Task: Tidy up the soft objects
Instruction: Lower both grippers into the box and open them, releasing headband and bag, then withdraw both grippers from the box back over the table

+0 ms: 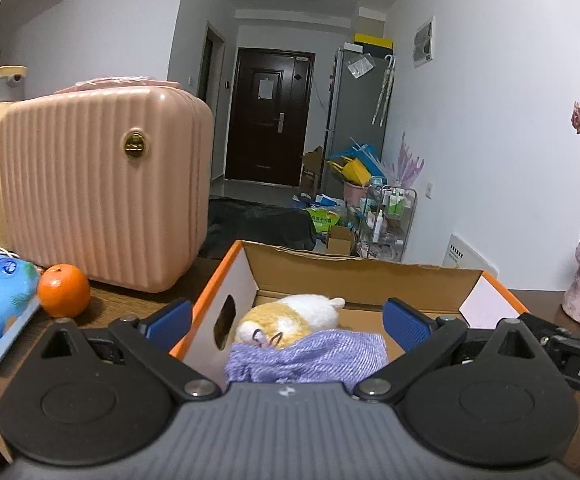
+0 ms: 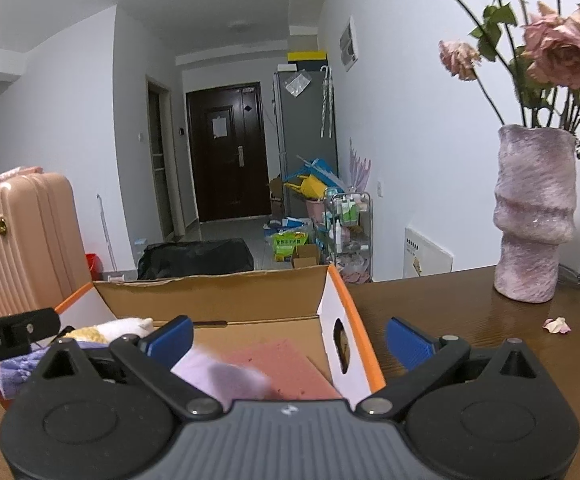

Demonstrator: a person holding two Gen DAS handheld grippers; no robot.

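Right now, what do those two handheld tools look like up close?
Both match: the left gripper and right gripper each have a ribbed dark grey body, two round black housings, black linkage arms with silver pivot pins and blue ridged pads on the jaws. White lettering marks their sides.

Right claw (image 2: 289, 340) jaws wide apart, gripping nothing. Box (image 2: 364, 344) wall stands between the jaws. Pink cloth (image 2: 290, 364) and lilac cloth (image 2: 226, 376) lie in box, just ahead-left. Plush (image 2: 122, 330) far left in box. Vase (image 2: 534, 216) on desk (image 2: 450, 312), ahead-right.
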